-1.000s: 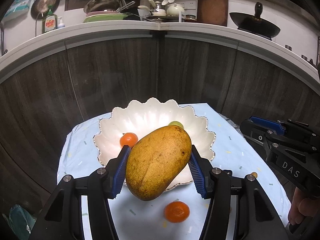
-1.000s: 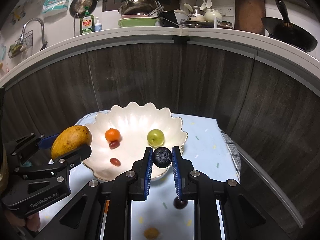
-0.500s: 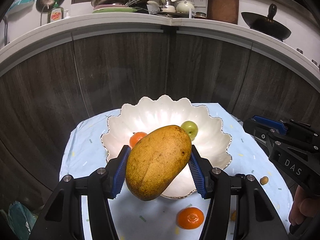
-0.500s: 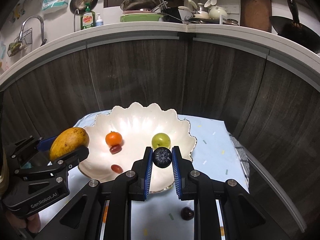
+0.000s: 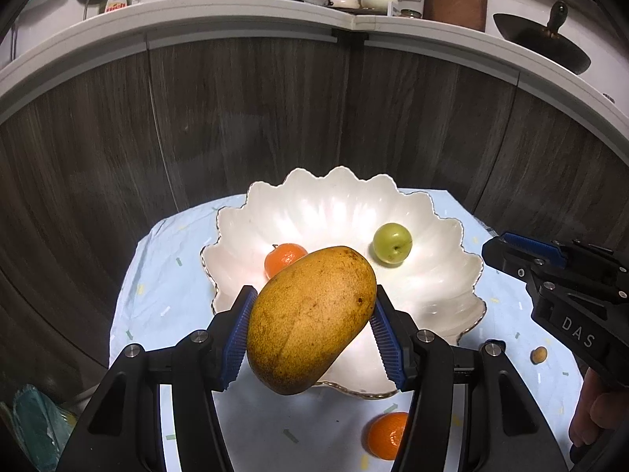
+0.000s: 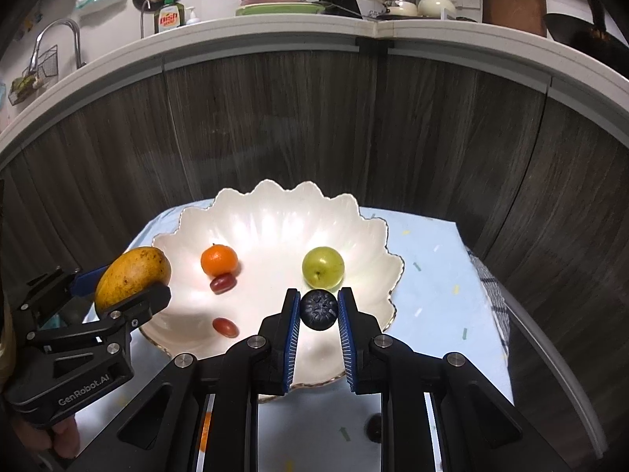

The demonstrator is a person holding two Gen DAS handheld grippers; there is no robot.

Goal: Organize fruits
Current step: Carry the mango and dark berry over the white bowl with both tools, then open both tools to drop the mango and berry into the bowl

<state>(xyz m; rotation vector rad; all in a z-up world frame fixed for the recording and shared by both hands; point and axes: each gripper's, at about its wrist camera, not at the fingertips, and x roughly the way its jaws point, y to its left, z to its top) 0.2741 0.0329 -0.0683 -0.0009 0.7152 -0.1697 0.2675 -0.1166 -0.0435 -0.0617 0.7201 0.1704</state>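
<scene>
My left gripper (image 5: 310,322) is shut on a large yellow mango (image 5: 310,318) and holds it above the near rim of the white scalloped bowl (image 5: 342,200); the mango also shows in the right wrist view (image 6: 131,277). My right gripper (image 6: 318,310) is shut on a dark blueberry (image 6: 318,308) over the bowl's (image 6: 275,204) near right side. In the bowl lie a tangerine (image 6: 219,259), a green fruit (image 6: 323,267) and two red grapes (image 6: 223,283).
The bowl stands on a light blue cloth (image 5: 157,295). On the cloth lie a second tangerine (image 5: 387,434), a small brown fruit (image 5: 538,354) and a dark grape (image 6: 373,426). Dark wood cabinet fronts (image 5: 255,118) rise just behind the table.
Both grippers have moved forward and higher over the bowl, still holding their fruits. The bowl and the loose fruits on the cloth sit lower in both views.
</scene>
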